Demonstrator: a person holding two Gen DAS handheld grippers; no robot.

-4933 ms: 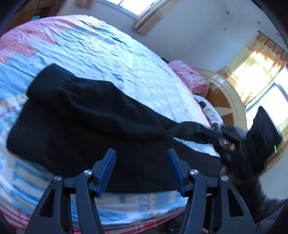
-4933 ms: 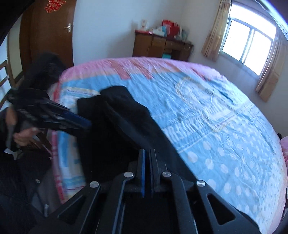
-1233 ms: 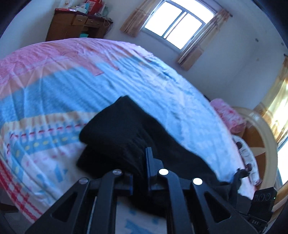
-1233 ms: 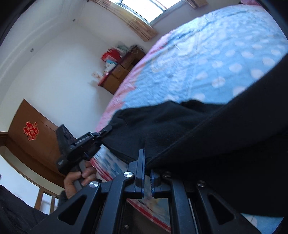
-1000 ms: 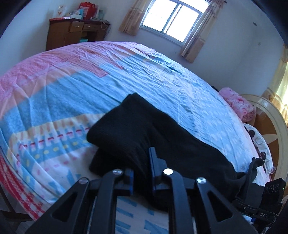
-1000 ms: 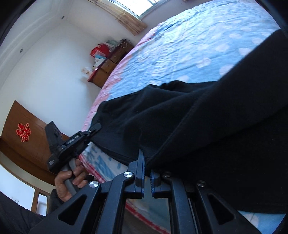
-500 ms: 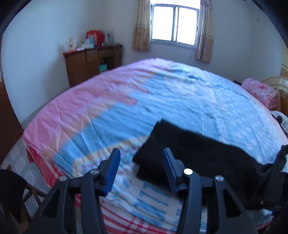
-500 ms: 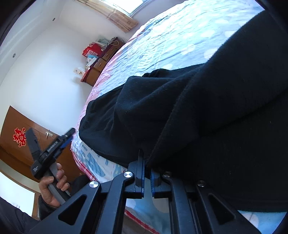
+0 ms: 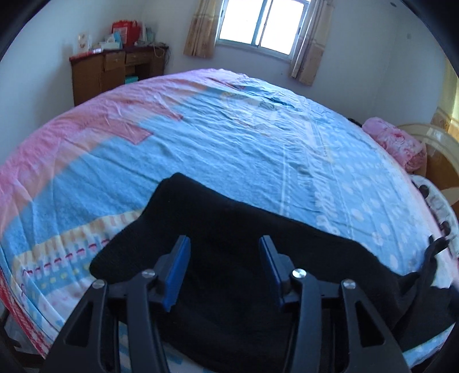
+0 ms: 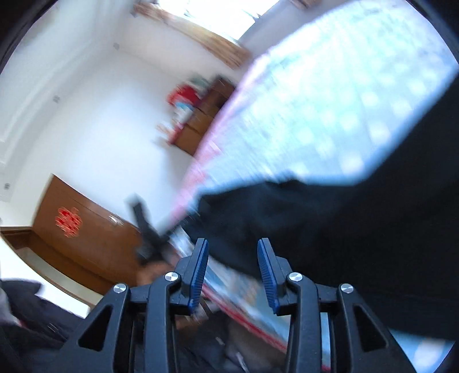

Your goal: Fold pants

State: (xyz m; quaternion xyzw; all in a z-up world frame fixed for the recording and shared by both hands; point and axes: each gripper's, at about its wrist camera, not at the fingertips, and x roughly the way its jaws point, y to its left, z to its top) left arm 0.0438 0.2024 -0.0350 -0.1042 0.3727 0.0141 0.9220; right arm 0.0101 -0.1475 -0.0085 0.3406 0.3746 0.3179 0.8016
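Note:
The black pants [image 9: 223, 229] lie folded lengthwise along the near edge of the bed, running from lower left to lower right. My left gripper [image 9: 223, 258] is open and empty, just above the pants near their left end. In the blurred right wrist view the pants [image 10: 358, 223] fill the right side. My right gripper [image 10: 232, 266] is open and empty at the pants' edge by the bedside. The left gripper [image 10: 152, 238] shows there as a dark blur further along the bed's edge.
The bed [image 9: 243, 137] has a blue, pink and patterned sheet. A wooden desk [image 9: 114, 69] with boxes stands at the back left wall under a window [image 9: 258, 25]. A pink pillow [image 9: 396, 143] lies at the right by the headboard. A brown door [image 10: 80, 238] is behind.
Both grippers were shut on the pants a second ago. The left one opened half a second ago and pulled back. The right one has just opened, let go of the pants and is moving.

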